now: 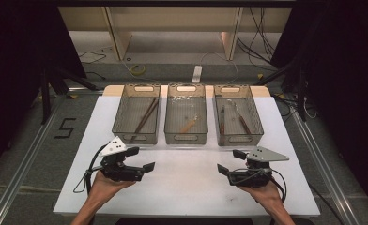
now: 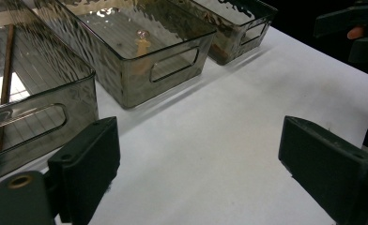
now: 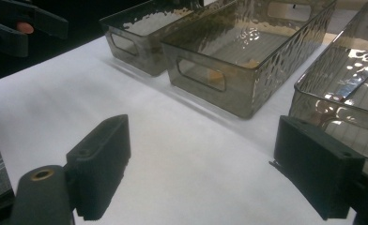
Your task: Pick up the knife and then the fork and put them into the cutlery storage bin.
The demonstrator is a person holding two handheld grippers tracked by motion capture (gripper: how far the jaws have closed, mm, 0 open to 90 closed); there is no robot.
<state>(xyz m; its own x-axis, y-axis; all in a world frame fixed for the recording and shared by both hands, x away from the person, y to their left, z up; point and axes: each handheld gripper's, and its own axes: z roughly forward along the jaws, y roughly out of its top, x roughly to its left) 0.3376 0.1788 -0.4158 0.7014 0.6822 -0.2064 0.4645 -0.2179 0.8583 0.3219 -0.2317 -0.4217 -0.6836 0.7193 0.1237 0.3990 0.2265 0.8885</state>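
Observation:
Three smoky see-through bins stand in a row at the far side of the white table point(image 1: 187, 187). The left bin point(image 1: 120, 115) holds brown chopsticks point(image 1: 144, 118). A small wooden-handled utensil point(image 1: 188, 124) lies in the middle bin point(image 1: 186, 139), and the right bin point(image 1: 256, 117) holds several brown-handled utensils point(image 1: 222, 121). My left gripper point(image 1: 141, 158) is held at the front left, open, with nothing between its jaws point(image 2: 196, 164). At the front right, my right gripper point(image 1: 231, 161) is open too, over bare table point(image 3: 201, 164). Both point inward toward each other.
Bare white tabletop lies between the two grippers and in front of the bins. Metal rails run along both sides of the table. On the floor beyond are cables, a tape roll point(image 1: 137, 70) and wooden furniture legs.

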